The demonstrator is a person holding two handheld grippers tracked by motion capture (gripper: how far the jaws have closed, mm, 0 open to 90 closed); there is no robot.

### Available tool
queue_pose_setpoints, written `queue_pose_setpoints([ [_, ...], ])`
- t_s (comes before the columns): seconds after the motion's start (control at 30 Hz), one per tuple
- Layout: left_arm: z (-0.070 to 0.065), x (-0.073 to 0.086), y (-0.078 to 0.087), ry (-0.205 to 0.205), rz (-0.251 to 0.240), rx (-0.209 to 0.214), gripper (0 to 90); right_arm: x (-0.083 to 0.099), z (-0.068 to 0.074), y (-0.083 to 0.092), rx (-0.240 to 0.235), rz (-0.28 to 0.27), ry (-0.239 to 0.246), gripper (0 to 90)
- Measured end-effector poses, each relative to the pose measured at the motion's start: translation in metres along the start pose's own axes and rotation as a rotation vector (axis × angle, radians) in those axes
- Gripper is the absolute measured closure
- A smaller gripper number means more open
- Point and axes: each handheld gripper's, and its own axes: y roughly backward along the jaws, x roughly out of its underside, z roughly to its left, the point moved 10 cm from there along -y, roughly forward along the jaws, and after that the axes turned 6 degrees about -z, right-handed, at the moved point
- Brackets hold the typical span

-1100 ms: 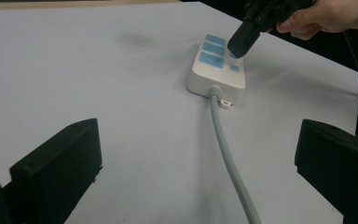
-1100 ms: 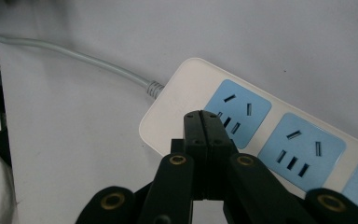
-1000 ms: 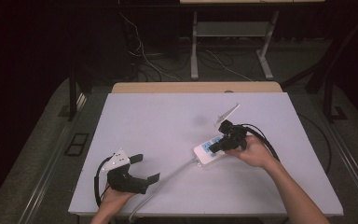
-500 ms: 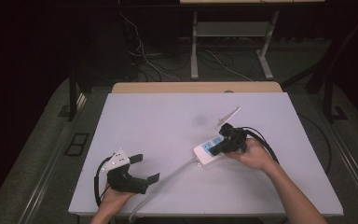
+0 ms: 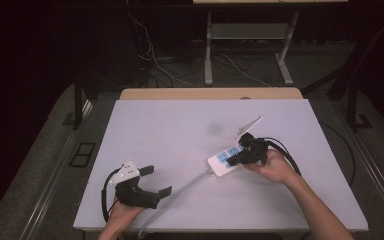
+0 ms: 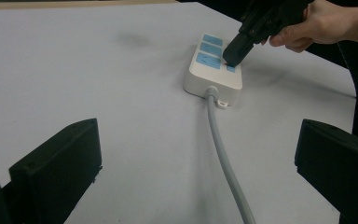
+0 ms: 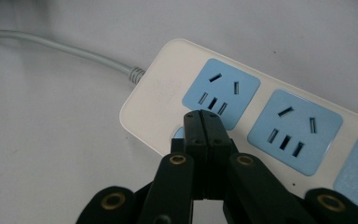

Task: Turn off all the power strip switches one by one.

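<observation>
Directly under the closed tips of the right gripper (image 7: pixel 204 122) sits the power strip (image 7: pixel 261 112) switch (left gripper (image 5: pixel 157 180), jaws apart, idles far off).

Power strip (image 5: pixel 226 161) is laid on the table (image 5: pixel 180 130), right of centre in the high view, running diagonally toward upper right. Its cable (image 5: pixel 180 190) is trailed from the lower-left end down to the bottom edge of the frame. Right gripper (image 5: pixel 237 159) is set over the strip's cable end, closed tips touching it, hand to its right. Left gripper (image 5: pixel 156 181) is placed lower left, well apart from the strip, just left of the cable.
</observation>
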Motion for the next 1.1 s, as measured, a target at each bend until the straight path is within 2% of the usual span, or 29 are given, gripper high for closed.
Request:
queue_pose_setpoints([
  [0.13, -0.001, 0.001, -0.002, -0.001, 0.007, 0.002, 0.0, 0.0, 0.002, 0.0, 0.033, 0.012, 0.013, 90.0],
  [0.43, -0.002, 0.0, -0.003, -0.001, 0.003, 0.002, 0.0, -0.001, 0.007, -0.003, 0.108, 0.068, 0.081, 90.0],
  [0.87, 0.003, 0.0, -0.002, 0.006, 0.002, -0.006, 0.0, -0.001, 0.005, 0.0, 0.061, 0.067, 0.055, 90.0],
  [1.1, 0.004, -0.001, 0.0, 0.011, -0.008, -0.011, 0.0, -0.004, 0.007, 0.013, 0.053, 0.025, 0.043, 90.0],
])
